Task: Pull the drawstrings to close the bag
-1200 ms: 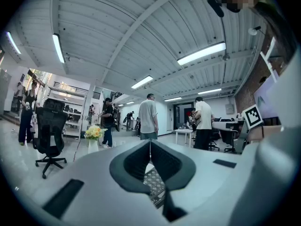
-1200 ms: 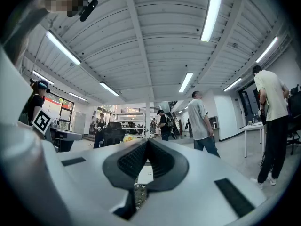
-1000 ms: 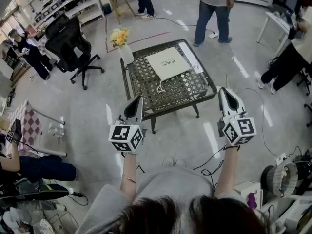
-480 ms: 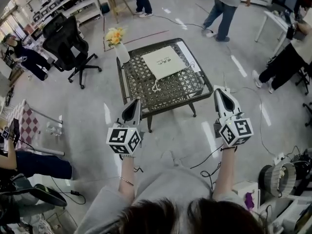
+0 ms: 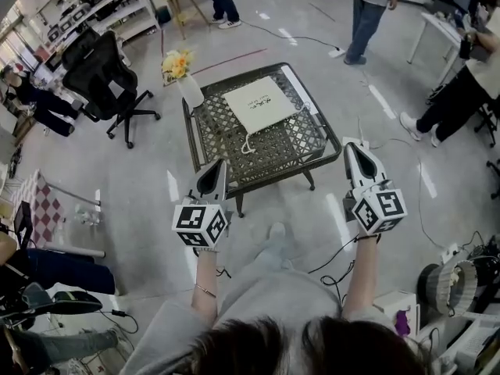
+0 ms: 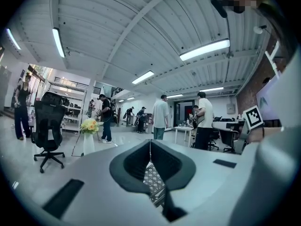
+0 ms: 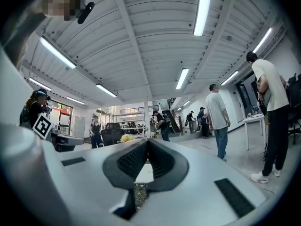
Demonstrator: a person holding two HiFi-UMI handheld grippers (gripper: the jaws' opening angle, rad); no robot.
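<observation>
A flat white drawstring bag (image 5: 262, 104) lies on a low dark lattice table (image 5: 223, 135). Its white cords (image 5: 251, 140) trail off the near edge of the bag onto the lattice. My left gripper (image 5: 222, 162) hangs in the air short of the table's near left corner, shut, holding nothing. Short of the near right corner my right gripper (image 5: 351, 146) is also shut and empty. In the left gripper view the shut left gripper (image 6: 150, 142) points level at the table's lattice (image 6: 153, 182). The right gripper (image 7: 147, 141) is likewise shut, with lattice (image 7: 139, 193) showing below it.
A white vase of yellow flowers (image 5: 182, 75) stands at the table's far left corner. A black office chair (image 5: 101, 73) is off to the left. People stand behind the table (image 5: 367, 10) and at the right (image 5: 465, 92). Cables (image 5: 336, 252) run across the floor by my feet.
The person has stepped toward the table, and a foot now shows below the grippers. Both grippers moved a little forward with the body, still shut. The people at the back have walked on.
</observation>
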